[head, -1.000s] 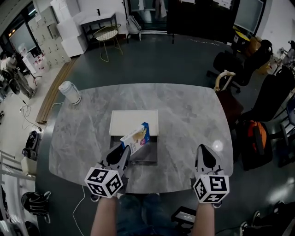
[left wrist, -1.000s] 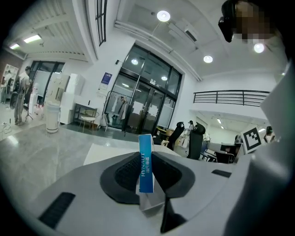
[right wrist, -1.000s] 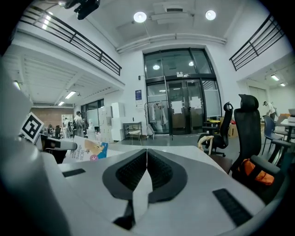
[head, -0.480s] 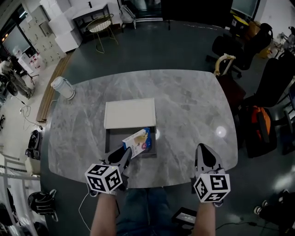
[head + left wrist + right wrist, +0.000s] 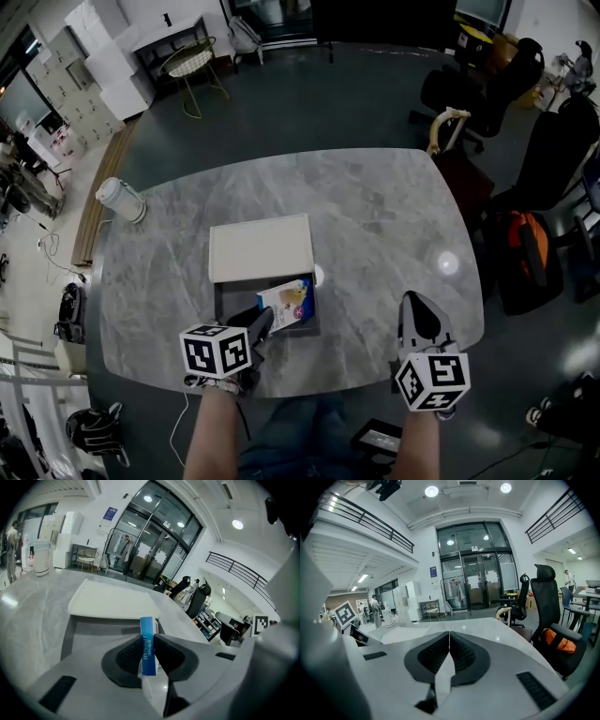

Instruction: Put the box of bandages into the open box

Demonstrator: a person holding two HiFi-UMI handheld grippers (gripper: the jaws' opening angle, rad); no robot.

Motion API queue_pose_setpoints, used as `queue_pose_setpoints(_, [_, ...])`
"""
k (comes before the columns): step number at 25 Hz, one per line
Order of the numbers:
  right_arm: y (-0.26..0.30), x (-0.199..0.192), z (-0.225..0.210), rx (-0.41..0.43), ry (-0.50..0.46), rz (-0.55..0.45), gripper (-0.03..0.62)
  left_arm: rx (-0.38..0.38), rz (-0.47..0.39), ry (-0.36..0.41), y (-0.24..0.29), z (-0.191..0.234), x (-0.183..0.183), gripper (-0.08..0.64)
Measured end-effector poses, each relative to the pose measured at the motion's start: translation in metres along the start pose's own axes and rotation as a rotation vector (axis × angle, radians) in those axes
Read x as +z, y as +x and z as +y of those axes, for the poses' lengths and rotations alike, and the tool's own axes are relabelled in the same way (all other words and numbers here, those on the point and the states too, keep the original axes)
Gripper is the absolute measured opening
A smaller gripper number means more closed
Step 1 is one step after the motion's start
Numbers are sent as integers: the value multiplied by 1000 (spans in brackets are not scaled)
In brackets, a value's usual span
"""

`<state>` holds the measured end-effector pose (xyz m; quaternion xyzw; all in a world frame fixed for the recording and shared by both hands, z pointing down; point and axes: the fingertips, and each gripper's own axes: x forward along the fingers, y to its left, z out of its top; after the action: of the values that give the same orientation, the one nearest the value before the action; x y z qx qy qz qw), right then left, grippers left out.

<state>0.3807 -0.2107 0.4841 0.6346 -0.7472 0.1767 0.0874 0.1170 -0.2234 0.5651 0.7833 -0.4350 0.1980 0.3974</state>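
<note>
1. "HYNAUT" stood in white letters along the blue edge of the box of bandages (image 5: 148,645), clamped between the left tongs (image 5: 148,637).
2. Smaller characters beside it were too small to read.

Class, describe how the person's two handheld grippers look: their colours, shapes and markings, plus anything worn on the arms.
The left gripper and the right gripper look alike. Each has a grey body that tapers to two pointed jaws lined with black ribbed pads. Each also carries a white cube printed with black square markers. The forearms are bare, with no sleeves showing.
</note>
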Motion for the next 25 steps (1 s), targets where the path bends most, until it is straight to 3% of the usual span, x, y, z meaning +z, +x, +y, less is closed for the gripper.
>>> queue_pose_setpoints(8, [24, 4, -3, -35, 30, 1, 25, 62, 162, 14, 16, 27, -10, 111])
queue_pose_setpoints(13, [40, 2, 8, -36, 28, 16, 25, 55, 225, -3, 28, 41, -16, 113])
queue_pose_setpoints(18, [45, -7, 8, -52, 31, 52, 25, 159, 314, 135, 39, 53, -23, 129])
queue_pose_setpoints(22, [47, -9, 9, -59, 28, 65, 25, 201, 359, 157, 43, 57, -26, 124])
queue_pose_setpoints(25, [50, -3, 10, -58, 18, 60, 25, 214, 344, 160, 45, 58, -24, 112])
